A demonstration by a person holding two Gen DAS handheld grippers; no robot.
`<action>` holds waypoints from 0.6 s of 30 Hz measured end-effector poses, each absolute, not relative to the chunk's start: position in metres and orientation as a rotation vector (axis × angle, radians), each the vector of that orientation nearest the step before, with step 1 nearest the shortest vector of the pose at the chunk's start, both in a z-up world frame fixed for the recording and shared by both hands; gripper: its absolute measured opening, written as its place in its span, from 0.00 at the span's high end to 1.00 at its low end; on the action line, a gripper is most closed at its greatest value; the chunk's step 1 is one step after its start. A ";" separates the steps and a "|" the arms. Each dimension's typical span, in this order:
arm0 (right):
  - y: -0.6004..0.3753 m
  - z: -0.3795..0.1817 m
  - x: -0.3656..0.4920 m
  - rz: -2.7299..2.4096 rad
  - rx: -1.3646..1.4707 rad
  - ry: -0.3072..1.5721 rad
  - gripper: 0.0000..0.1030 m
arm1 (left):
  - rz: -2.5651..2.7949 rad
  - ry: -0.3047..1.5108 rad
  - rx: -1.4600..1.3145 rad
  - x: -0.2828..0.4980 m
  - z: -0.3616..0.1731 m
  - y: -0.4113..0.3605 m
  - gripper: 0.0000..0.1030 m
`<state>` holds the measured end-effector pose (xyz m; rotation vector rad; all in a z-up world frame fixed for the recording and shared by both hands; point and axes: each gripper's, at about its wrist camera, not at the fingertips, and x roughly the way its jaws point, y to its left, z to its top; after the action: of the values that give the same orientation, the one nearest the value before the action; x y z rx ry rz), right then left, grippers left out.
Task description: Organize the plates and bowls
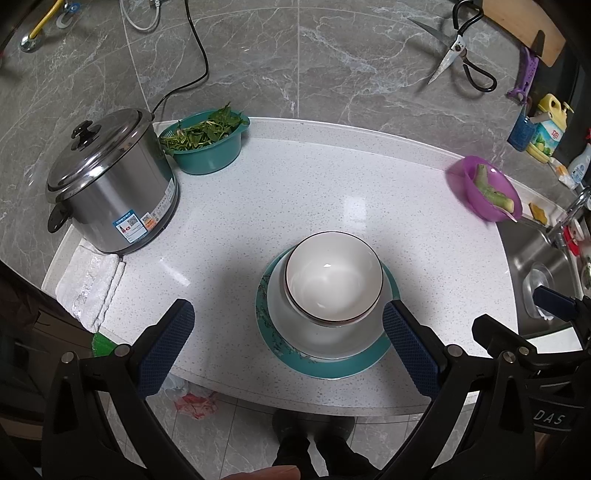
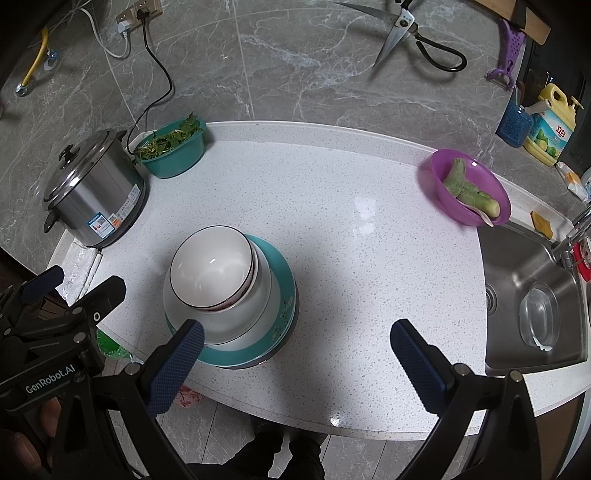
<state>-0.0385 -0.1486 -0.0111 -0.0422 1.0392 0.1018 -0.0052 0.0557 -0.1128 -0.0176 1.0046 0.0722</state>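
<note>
- Near the front edge of the white speckled desk (image 1: 295, 177) sits the stack: white bowls (image 1: 333, 275) nested at least 2 deep, w/ dark and red rims, on a white plate (image 1: 325, 338), on a teal plate (image 1: 334, 365).
- Left gripper (image 1: 291, 347): jaws wide, nothing between them; its right pad sits just beside the stack's right side in the left view — contact can't be told.
- Right gripper (image 2: 297, 363): jaws wide, empty; left pad overlaps the stack's front-left rim in the right view, contact unclear.
- Left view only: white folded cloth (image 1: 90, 286) seen nearly whole by the cooker; right gripper's body at the right edge.
- Right view only: wall socket (image 2: 138, 14) w/ plugs, most of the sink basin (image 2: 517, 266), "GenRobot.AI" label on the left gripper's body, fingers of a hand (image 2: 44, 413) under it.
- Containers: teal basin (image 1: 210, 146) holds green leafy veg; purple bowl (image 2: 471, 186) holds pale green veg pieces; steel cooker (image 1: 110, 181) w/ lid on, contents hidden; clear bowl (image 2: 539, 315) lies in the sink.
- Scissors (image 1: 456, 50) hang on the grey wall.
</note>
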 end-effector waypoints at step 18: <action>-0.150 -0.013 -0.037 0.105 -0.045 1.042 0.00 | 0.073 1.005 -0.015 -0.002 -0.115 0.056 0.00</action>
<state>-0.0375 -0.1503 -0.0128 -0.0452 1.0422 0.1050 -0.0015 0.0557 -0.1145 -0.0151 1.0046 0.0730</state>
